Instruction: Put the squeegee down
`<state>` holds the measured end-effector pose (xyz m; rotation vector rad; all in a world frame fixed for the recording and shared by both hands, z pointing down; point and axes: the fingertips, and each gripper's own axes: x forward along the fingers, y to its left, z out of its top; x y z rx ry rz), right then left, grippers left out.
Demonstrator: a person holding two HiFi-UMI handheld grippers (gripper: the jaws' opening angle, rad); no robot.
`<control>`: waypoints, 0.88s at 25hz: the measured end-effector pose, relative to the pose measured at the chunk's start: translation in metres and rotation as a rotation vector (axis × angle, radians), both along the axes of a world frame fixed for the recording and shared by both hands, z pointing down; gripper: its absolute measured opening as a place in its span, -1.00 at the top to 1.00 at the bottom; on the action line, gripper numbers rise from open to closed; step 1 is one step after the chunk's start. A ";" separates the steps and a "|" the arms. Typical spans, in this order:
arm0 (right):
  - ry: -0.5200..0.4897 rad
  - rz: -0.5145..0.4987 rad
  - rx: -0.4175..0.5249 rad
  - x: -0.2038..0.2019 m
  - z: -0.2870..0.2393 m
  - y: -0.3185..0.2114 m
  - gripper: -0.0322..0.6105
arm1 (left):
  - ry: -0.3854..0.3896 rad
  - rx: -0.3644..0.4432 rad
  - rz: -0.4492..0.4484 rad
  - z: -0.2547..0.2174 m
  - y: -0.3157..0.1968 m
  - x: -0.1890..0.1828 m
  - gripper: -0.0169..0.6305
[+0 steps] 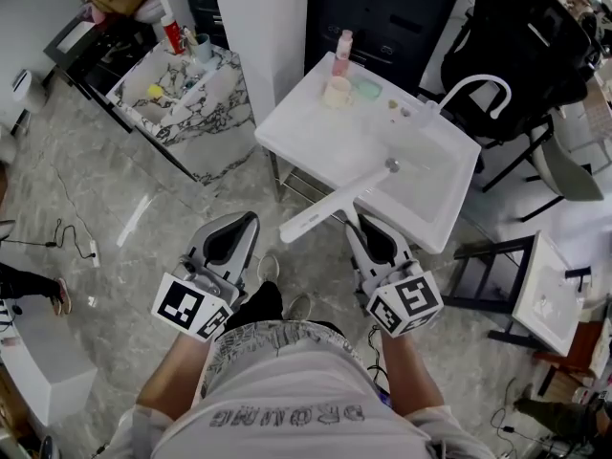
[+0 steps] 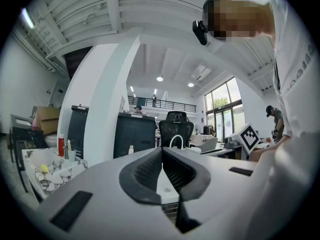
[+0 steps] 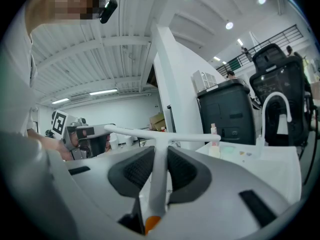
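Observation:
The white squeegee [image 1: 335,202] hangs over the front edge of the white sink [image 1: 435,220], its long blade slanting from lower left to upper right. My right gripper [image 1: 355,222] is shut on its handle just in front of the sink. In the right gripper view the handle [image 3: 158,184] runs up between the dark pads to the level crossbar, and my right gripper [image 3: 161,153] clamps it. My left gripper [image 1: 243,224] hovers to the left over the floor. In the left gripper view its jaws meet, so my left gripper [image 2: 161,152] is shut with nothing in it.
On the sink's back ledge stand a pink bottle [image 1: 341,51], a cup [image 1: 337,92] and a green dish [image 1: 366,89]; a white faucet [image 1: 473,86] arches at the right. A marble-topped stand [image 1: 212,113] sits left, a white column [image 1: 263,27] behind, a black chair [image 1: 526,36] far right.

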<state>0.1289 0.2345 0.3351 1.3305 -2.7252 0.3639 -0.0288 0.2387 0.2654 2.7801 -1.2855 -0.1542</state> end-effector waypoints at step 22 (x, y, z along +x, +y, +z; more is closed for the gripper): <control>0.012 0.016 -0.022 0.001 0.012 -0.056 0.61 | 0.012 -0.020 0.015 0.013 -0.061 -0.001 0.88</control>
